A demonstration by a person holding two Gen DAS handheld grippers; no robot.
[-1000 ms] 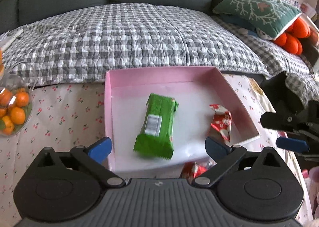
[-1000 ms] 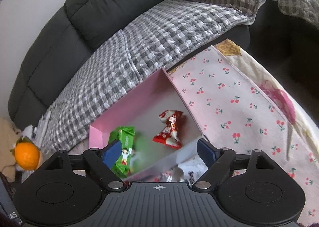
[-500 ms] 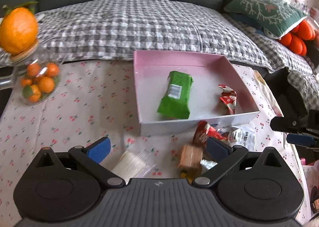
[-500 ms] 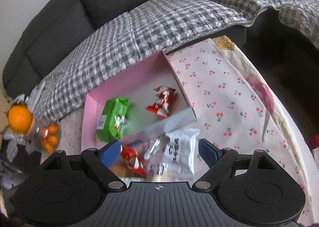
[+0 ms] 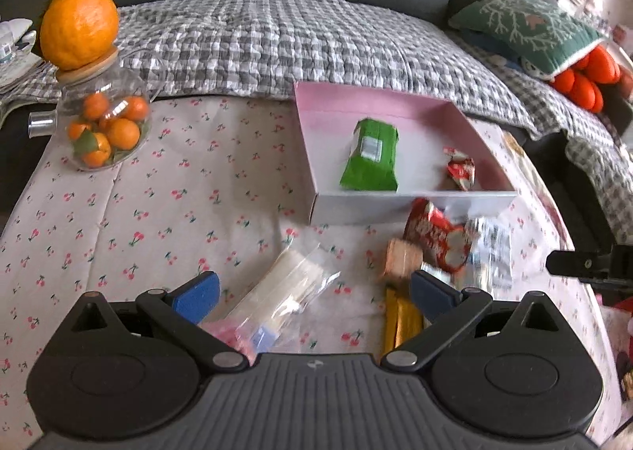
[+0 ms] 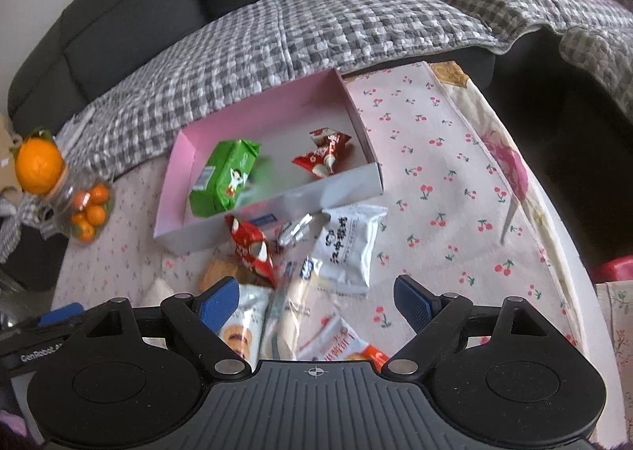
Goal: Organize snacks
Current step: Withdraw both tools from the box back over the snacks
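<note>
While ungripped, snacks point(image 6: 348, 248) between hand-held gripper point(image 6: 316, 299) jaws

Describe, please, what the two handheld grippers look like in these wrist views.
Both match: a black ribbed body bearing a small crosshair mark, two round black housings, and black linkage arms with silver pivot pins ending in blue fingertip pads. The left gripper and right gripper differ little; white lettering, "GenRobot", shows on the left one where it enters the right wrist view. No cables, hands or sleeves show.
</note>
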